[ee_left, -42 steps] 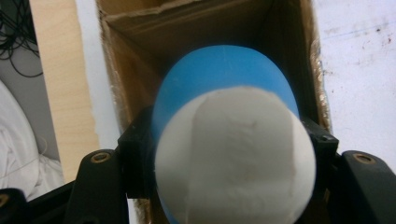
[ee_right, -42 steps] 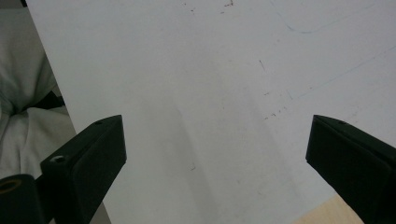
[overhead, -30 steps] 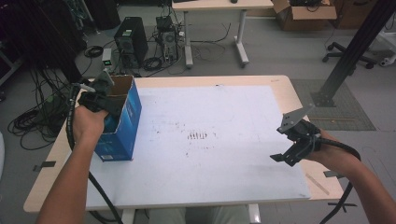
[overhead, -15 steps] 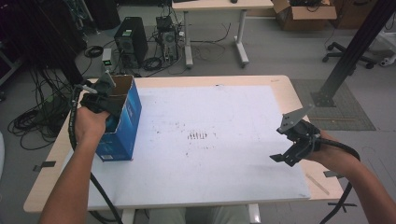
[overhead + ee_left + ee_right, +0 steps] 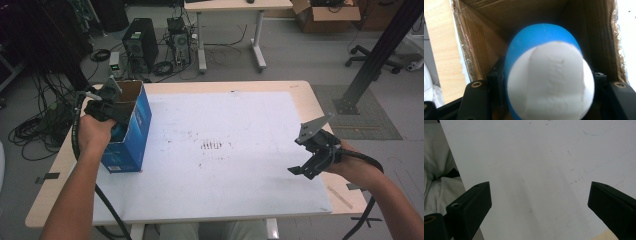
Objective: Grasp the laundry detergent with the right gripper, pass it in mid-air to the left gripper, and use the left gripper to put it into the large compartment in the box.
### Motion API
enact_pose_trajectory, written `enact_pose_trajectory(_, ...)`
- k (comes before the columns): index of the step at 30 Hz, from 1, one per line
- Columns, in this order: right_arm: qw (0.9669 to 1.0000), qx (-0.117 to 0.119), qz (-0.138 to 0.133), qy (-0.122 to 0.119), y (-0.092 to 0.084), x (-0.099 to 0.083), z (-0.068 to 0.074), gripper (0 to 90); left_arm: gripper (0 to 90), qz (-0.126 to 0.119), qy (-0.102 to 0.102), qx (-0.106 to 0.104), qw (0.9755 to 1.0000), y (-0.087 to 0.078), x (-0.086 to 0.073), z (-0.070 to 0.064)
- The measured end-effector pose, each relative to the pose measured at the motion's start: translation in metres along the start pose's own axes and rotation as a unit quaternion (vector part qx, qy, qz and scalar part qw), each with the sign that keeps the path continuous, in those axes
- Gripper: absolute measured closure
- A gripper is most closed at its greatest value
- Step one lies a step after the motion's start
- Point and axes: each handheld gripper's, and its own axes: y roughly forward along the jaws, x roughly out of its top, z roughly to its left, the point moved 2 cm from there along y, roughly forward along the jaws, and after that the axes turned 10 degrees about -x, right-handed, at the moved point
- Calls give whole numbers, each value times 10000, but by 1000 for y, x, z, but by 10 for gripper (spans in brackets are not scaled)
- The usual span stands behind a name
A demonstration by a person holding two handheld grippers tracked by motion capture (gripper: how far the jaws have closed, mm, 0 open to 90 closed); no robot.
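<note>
Two tools are working here, one per hand. Nearest the person, the right tool (image 5: 306,167) is hovering over the white sheet (image 5: 240,165) at the near right edge of the surface (image 5: 320,107), its jaws standing spread wide with nothing between them; in its own view there's just bare sheet under the gap, so it's basically idling.

Further out on the left, the left tool (image 5: 116,111) is dipping into the open top of the blue box (image 5: 131,135), which is standing upright on the left side of the surface. In the left gripper view its jaws are pinching a blue and white ball-ish thing, the toy (image 5: 547,75), and that toy is sitting inside the box mouth with the cardboard walls all around it. Can't tell how far down the bottom is from here.

My read: the toy is already at the box, so the carrying part is looking done. What's left is letting go so it drops in, then pulling the left tool back out. No other loose items are lying on the sheet, so this may be the last piece.

Beyond the surface, the floor is holding a computer tower (image 5: 138,45) and cable clutter.
</note>
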Motion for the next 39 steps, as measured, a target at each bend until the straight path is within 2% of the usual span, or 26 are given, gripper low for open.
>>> enact_pose_trajectory(10, 10000, 43, 32, -20, 3, 1, 2, 48, 310, -42, -10, -180, 9998, -3, -2, 4)
enact_pose_trajectory(16, 10000, 43, 32, -18, 2, 2, 2, 48, 281, -103, 45, -173, 9998, -9, 0, 2)
enact_pose_trajectory(20, 10000, 42, 64, -22, 2, 1, 3, 49, 243, -185, 14, -119, 9998, -15, 1, 2)
enact_pose_trajectory(30, 10000, 32, 68, 0, -2, 0, 3, 48, 180, -378, 117, -43, 9992, -39, 5, -2)
enact_pose_trajectory(39, 10000, -12, 61, -3, -5, 0, 3, 50, 125, -519, 190, -205, 9983, -62, 5, -6)
